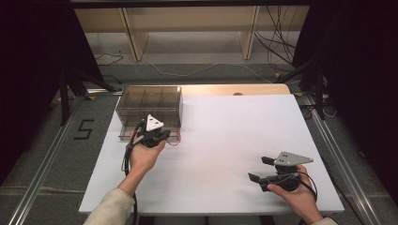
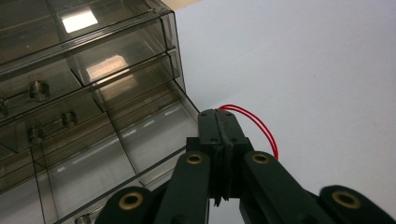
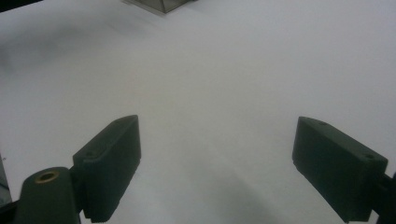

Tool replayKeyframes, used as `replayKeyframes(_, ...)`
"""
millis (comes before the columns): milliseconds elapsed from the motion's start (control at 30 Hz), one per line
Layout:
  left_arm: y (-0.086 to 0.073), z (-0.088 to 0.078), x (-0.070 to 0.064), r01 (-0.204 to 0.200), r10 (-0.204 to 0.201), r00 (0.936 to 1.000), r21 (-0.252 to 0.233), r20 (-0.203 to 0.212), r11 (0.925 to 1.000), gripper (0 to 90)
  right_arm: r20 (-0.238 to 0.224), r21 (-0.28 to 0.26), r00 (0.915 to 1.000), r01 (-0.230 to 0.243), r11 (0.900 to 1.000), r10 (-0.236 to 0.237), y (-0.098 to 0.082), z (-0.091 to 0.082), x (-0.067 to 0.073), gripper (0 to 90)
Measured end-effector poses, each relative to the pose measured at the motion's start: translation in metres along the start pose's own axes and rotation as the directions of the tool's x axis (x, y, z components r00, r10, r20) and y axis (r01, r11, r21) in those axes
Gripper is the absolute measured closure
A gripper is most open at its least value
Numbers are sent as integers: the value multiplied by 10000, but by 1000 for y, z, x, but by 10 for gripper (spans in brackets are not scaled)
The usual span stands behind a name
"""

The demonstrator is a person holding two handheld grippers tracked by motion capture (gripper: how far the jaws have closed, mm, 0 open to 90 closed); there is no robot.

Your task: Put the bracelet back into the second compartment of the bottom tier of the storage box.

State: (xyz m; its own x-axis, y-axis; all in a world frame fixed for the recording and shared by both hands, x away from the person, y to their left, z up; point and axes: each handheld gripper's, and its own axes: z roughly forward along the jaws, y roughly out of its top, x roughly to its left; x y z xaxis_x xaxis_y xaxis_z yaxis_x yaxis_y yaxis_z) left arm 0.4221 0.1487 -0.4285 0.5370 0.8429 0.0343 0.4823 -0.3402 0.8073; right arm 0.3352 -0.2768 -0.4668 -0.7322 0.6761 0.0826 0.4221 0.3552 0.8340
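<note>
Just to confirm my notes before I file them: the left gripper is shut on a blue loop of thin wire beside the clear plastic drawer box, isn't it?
Not quite: the loop is red, not blue. The left gripper view shows the left gripper shut on a red wire loop beside the clear plastic drawer box.

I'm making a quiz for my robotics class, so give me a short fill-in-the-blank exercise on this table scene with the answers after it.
1. The left gripper is shut on a thin ____ loop.
2. The right gripper hangs over the bare white table with its jaws ____.
3. The smoky clear drawer box stands at the table's far ____ corner in the high view.

Missing words: red; open; left
</note>
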Motion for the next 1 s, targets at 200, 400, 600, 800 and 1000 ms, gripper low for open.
replayKeyframes(200,0,-1,4,60,-60,9999,-36,-115,10000,898,23,-10,10000,51,10000,-51,0,0,0,163)
replayKeyframes(400,0,-3,9,230,-231,9996,-75,-132,9997,897,15,-16,10000,59,10000,-59,0,0,0,163)
replayKeyframes(600,1,-3,12,266,-269,9993,-97,-255,9996,898,5,-7,10000,68,10000,-68,0,0,0,163)
replayKeyframes(800,1,-4,15,268,-272,9989,-109,-383,9996,898,3,-32,10000,16,10000,-16,0,0,0,163)
replayKeyframes(1000,1,-5,18,299,-305,9983,-123,-487,9995,898,-1,-59,10000,52,10000,-52,0,0,0,163)
